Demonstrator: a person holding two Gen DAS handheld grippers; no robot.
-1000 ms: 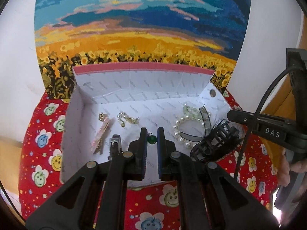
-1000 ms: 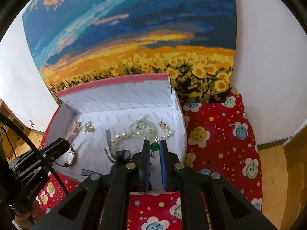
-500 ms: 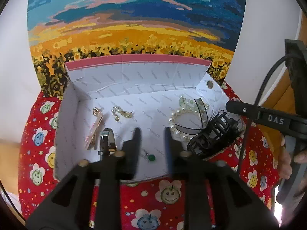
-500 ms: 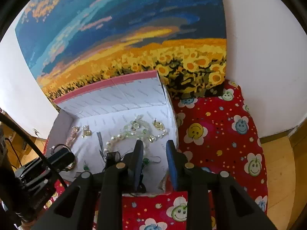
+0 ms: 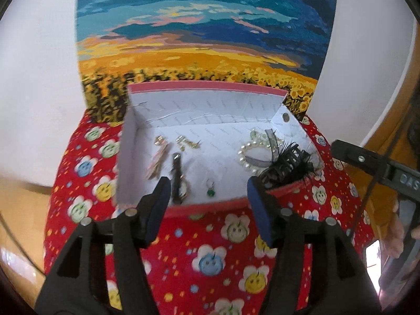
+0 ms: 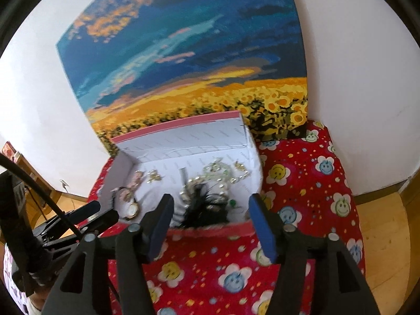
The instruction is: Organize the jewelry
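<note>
Both wrist views angled down, close, sharing white box (image 5: pixel 210 128) (image 6: pixel 183 144), painting (image 5: pixel 204 26)

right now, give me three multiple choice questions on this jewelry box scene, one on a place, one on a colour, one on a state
1. Where does the green earring lie?
A. inside the box
B. on the cloth
C. between the gripper pads

2. What colour is the feathered hair clip?
A. white
B. black
C. gold

3. How is the left gripper?
A. shut on the watch
B. shut and empty
C. open, holding nothing

Answers:
1 A, it rests on the box floor near the front wall.
2 B, dark feathers beside the pearl bracelet.
3 C, the pads stand wide apart, having just been opening.
</note>
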